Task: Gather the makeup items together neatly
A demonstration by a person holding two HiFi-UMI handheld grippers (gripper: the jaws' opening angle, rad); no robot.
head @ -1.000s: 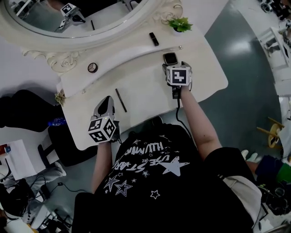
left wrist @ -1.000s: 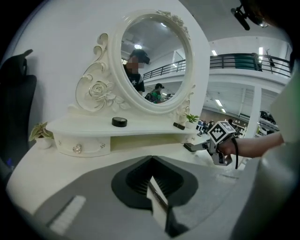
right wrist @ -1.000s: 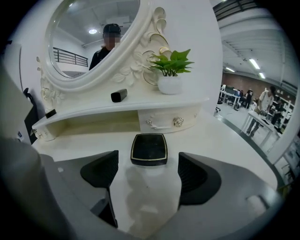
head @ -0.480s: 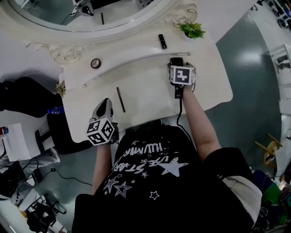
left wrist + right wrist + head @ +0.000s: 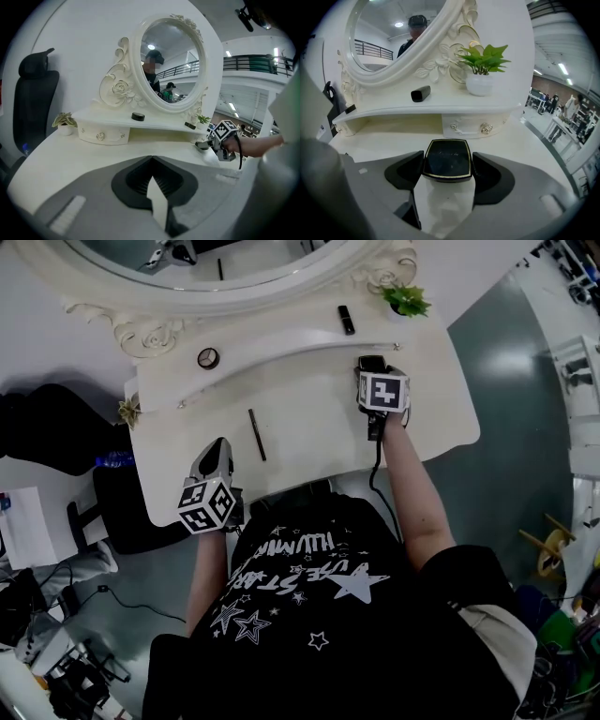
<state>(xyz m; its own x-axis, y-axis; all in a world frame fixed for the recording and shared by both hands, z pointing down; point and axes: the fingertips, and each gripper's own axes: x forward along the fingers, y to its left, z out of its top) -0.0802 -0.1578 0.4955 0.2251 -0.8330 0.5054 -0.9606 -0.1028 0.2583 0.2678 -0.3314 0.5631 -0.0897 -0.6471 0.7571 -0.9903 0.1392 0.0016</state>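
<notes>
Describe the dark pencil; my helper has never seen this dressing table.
Find the white dressing table with the oval mirror. On its lower surface, left of centre, lies the pencil: a thin dark stick, unlike the round tin and stubby black tube on the shelf.

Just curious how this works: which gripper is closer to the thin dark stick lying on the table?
Left. The left gripper sits just left of the stick. The right gripper is farther off to its right, its jaws having just been closing onto a black compact.
</notes>
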